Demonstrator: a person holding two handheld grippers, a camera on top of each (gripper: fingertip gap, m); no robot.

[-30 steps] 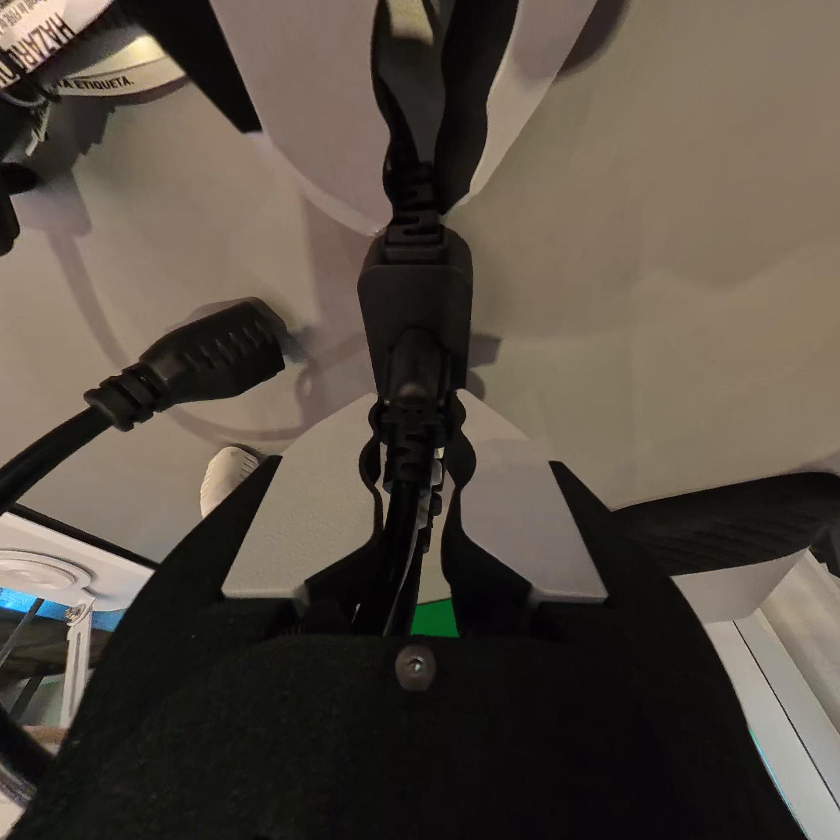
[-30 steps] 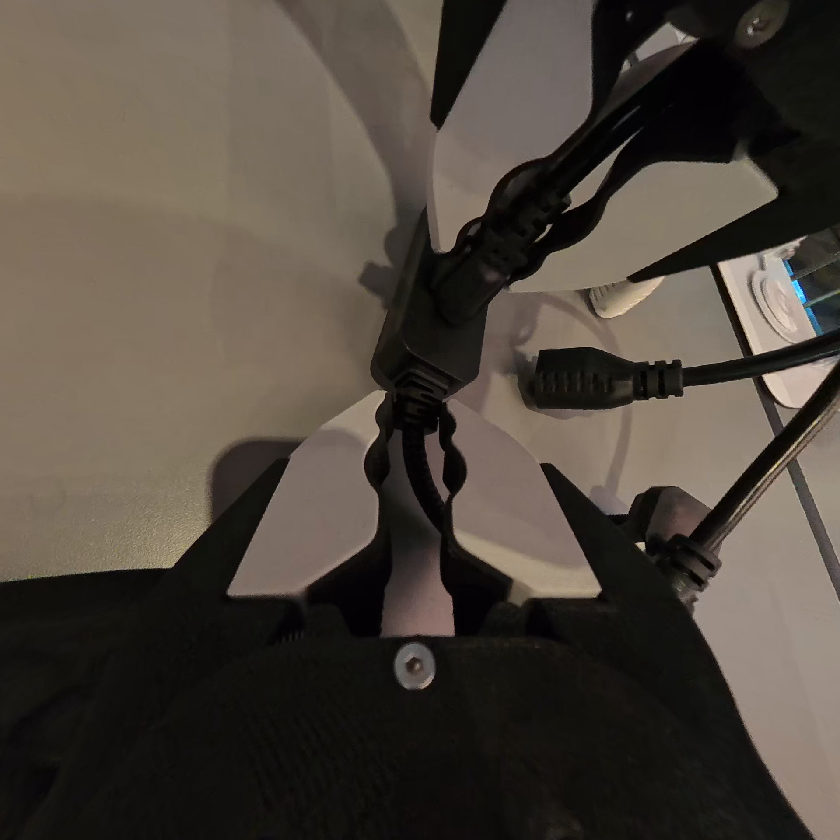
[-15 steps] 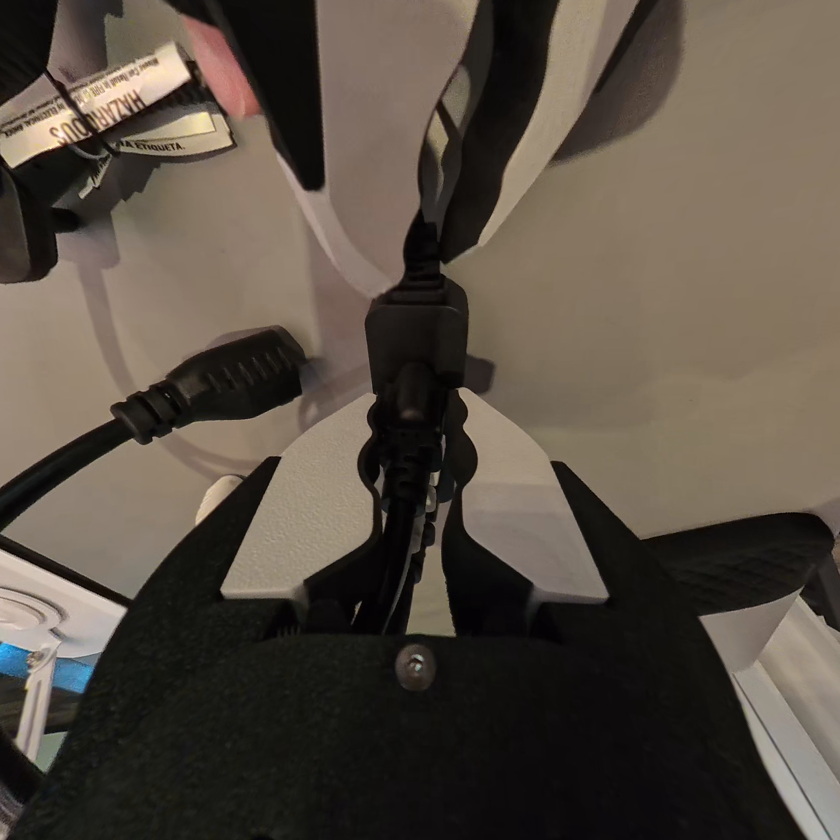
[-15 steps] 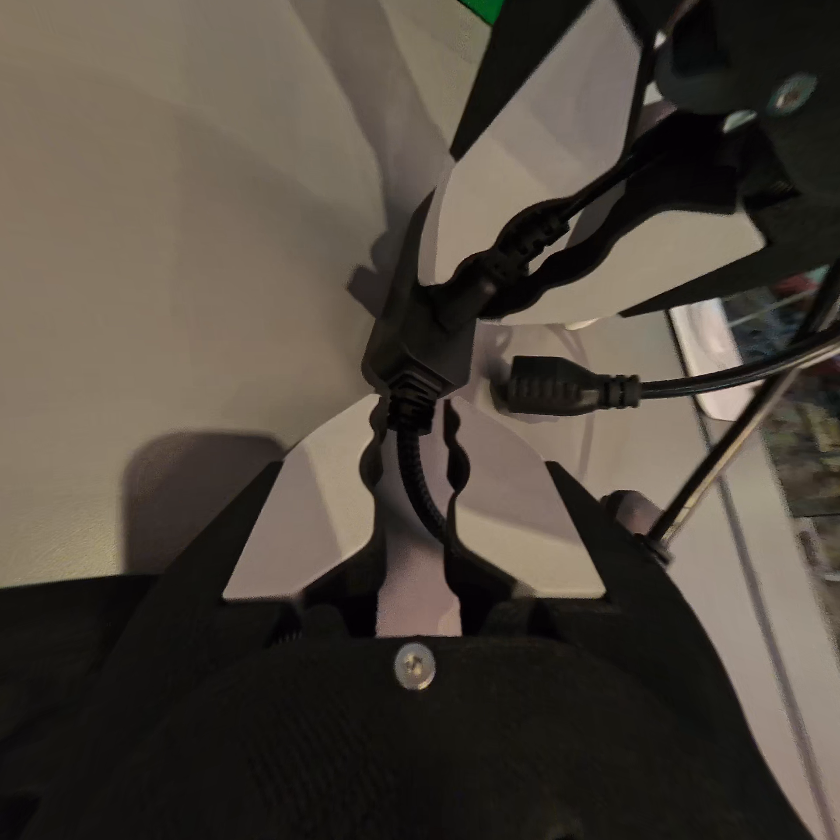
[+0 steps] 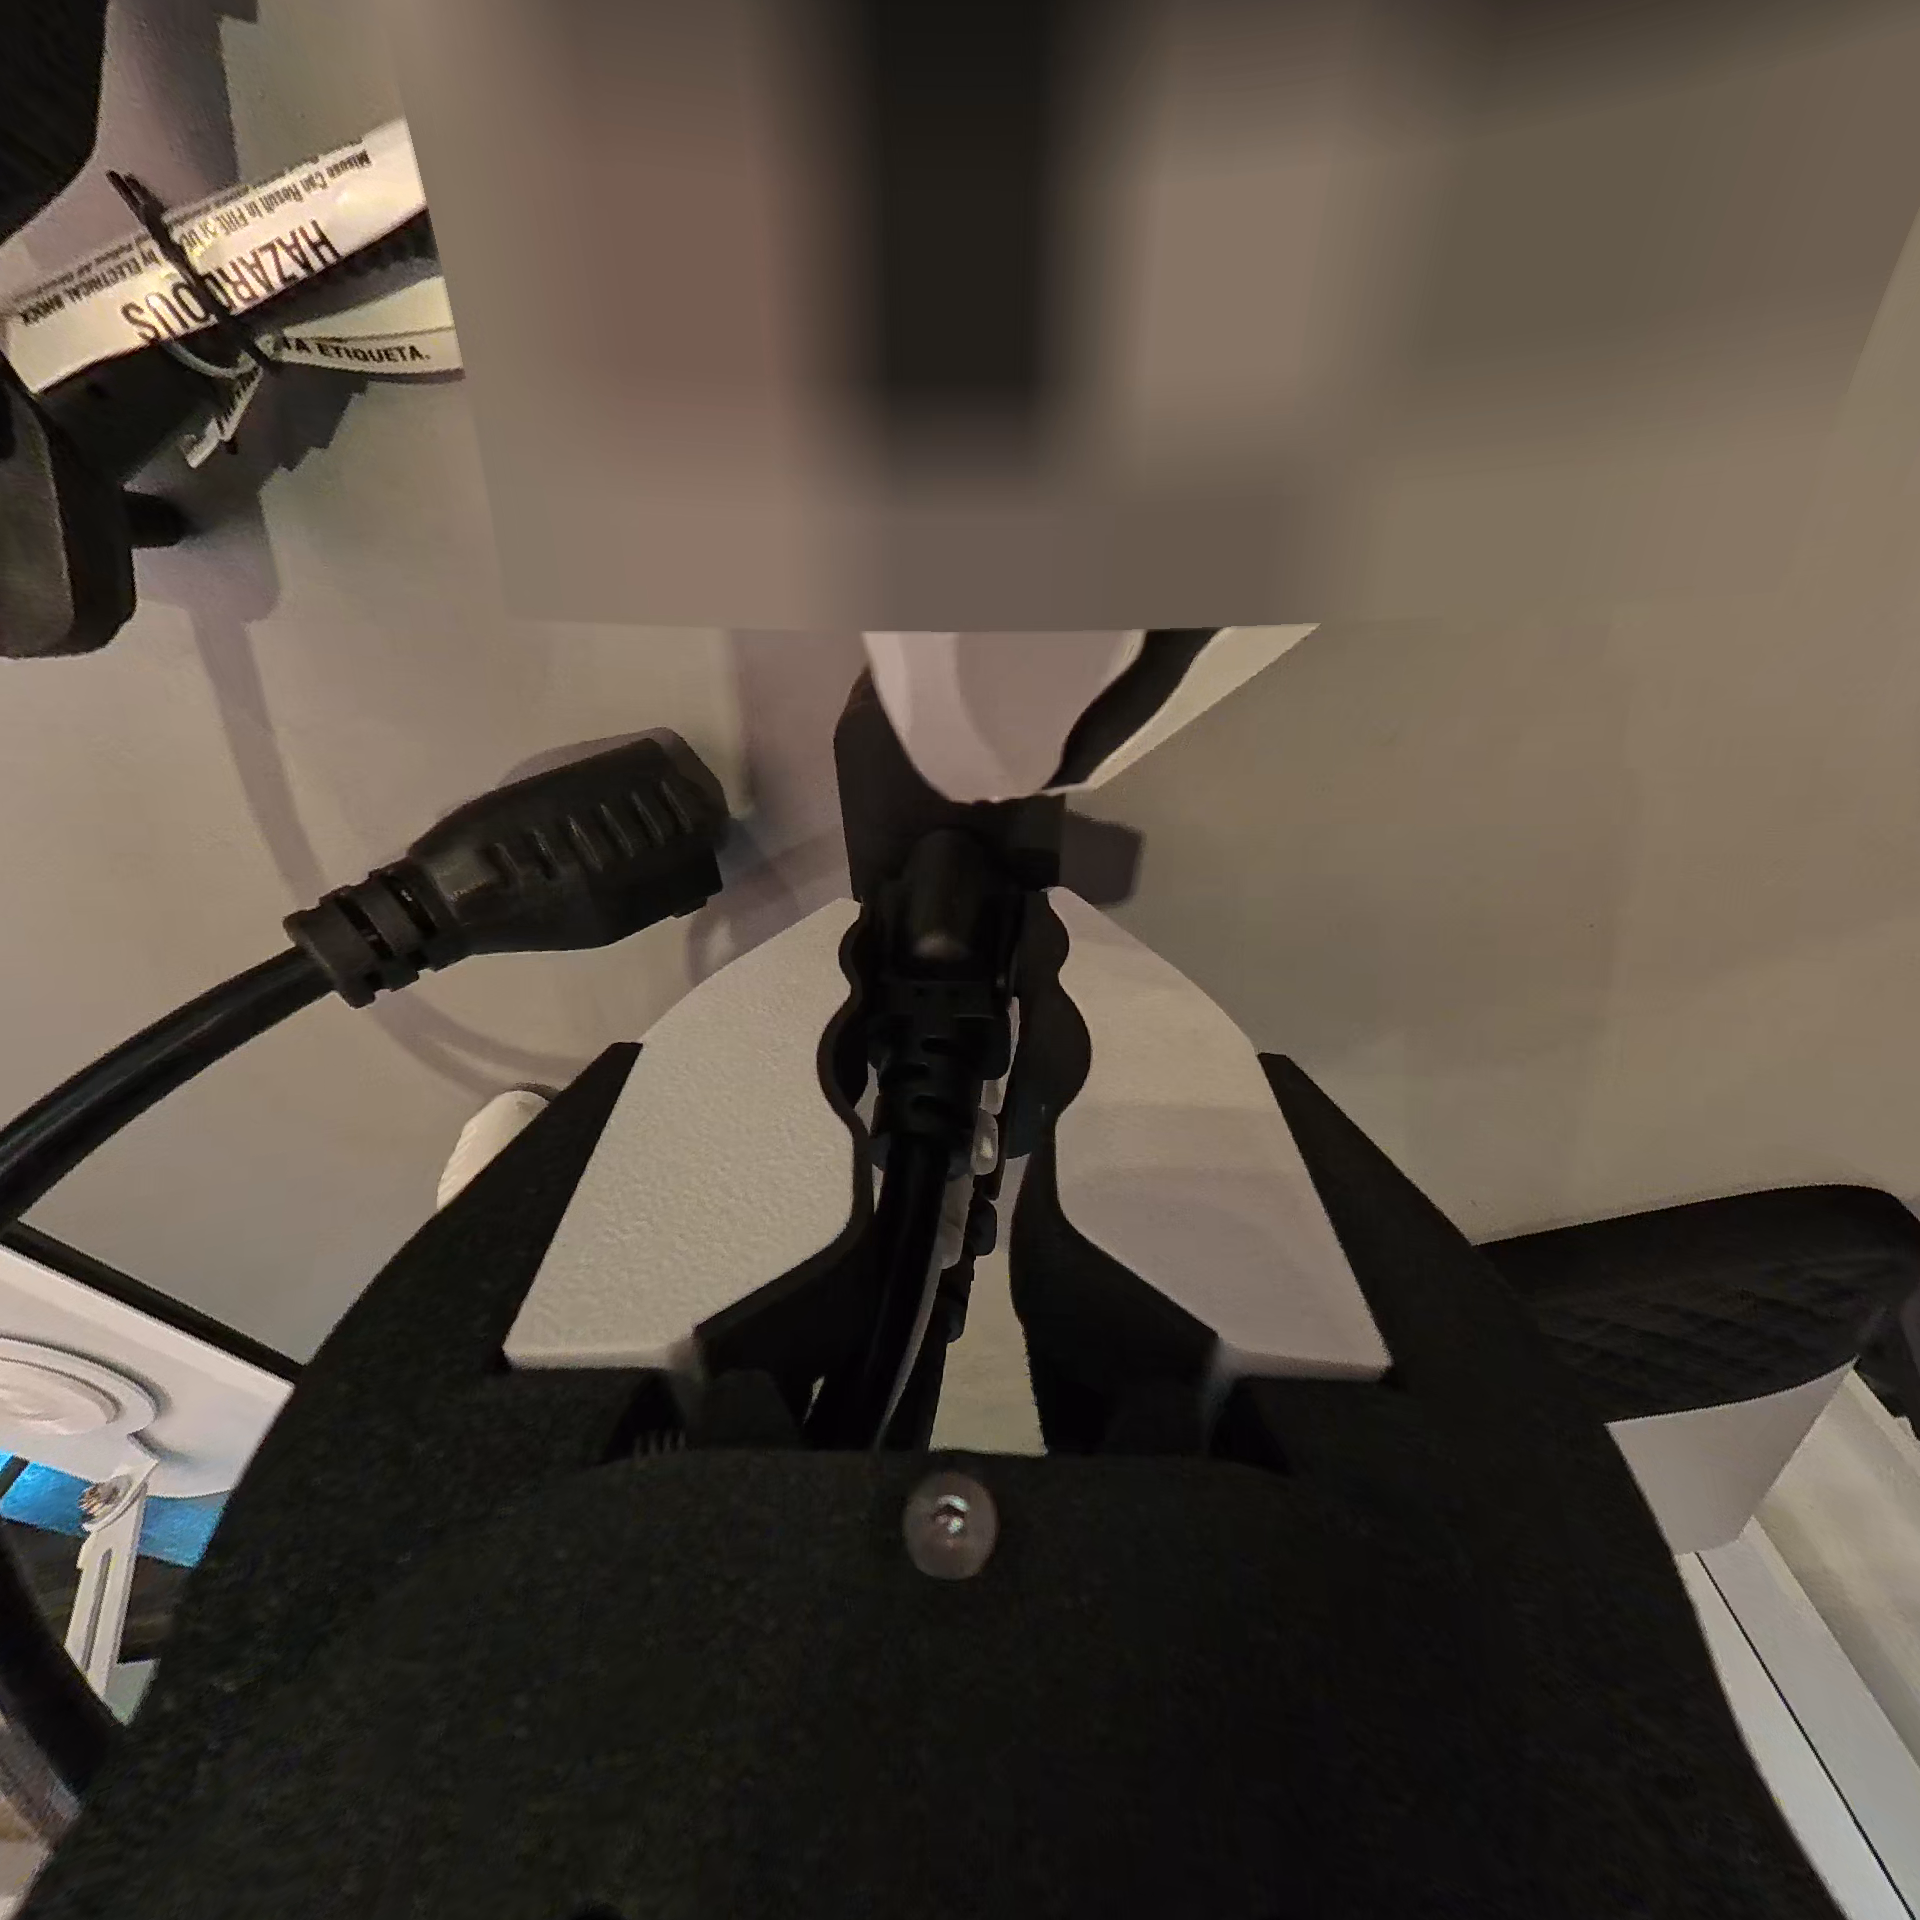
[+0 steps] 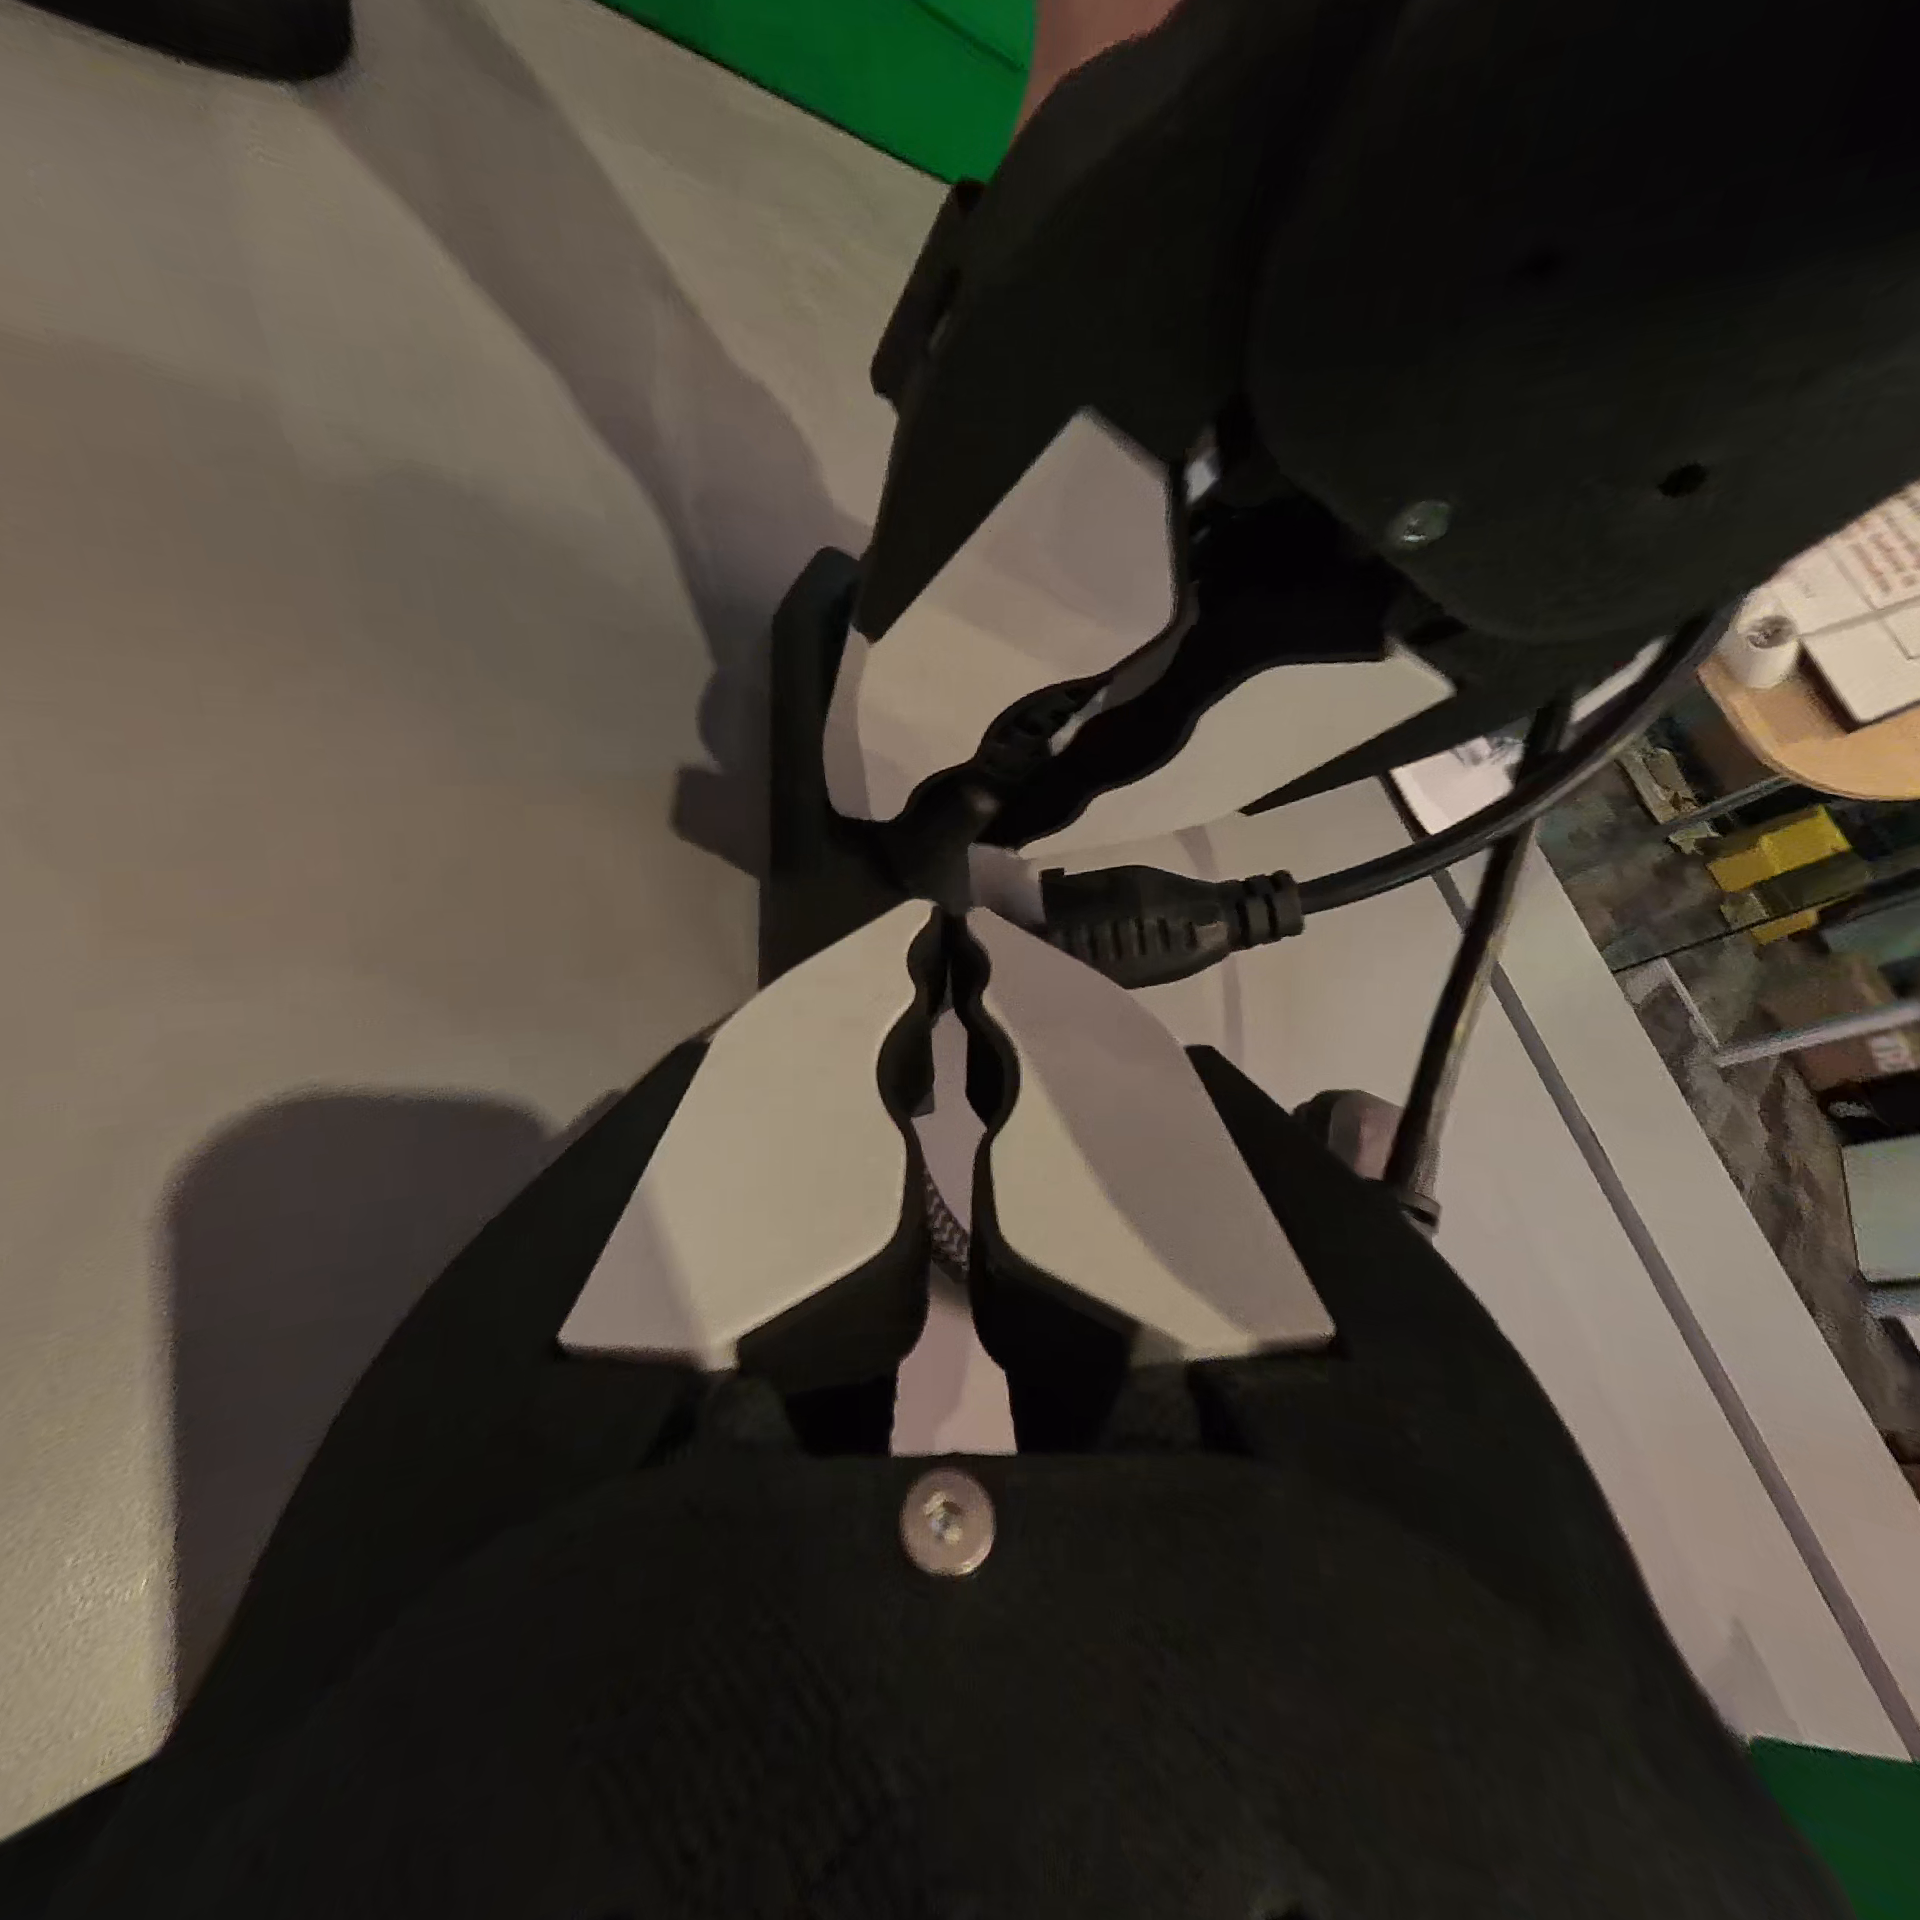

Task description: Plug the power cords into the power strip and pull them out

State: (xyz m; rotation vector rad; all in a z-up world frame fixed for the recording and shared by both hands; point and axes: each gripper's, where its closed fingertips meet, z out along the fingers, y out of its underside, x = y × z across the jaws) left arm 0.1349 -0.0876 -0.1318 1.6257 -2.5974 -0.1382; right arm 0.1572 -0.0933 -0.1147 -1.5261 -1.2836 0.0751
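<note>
While the left gripper (image 5: 951, 997) clenches a black plug (image 5: 935, 904) at frame centre, seated at the black power strip (image 5: 883, 810), the right gripper (image 6: 948, 971) is clamped on the strip's braided cord (image 6: 943, 1231). A pull off the socket's axis could likely bind the blades; the thin cord may slide through the right gripper's narrow bite, letting the strip lift off the tabletop (image 6: 312, 623). A second plug (image 5: 551, 862) lies loose at centre left, near enough to snag. Only the left wrist view shows the tagged cable bundle (image 5: 229, 270) at upper left, though a blurred patch hides most of the right gripper; only the right wrist view shows both grippers meeting tip to tip.
</note>
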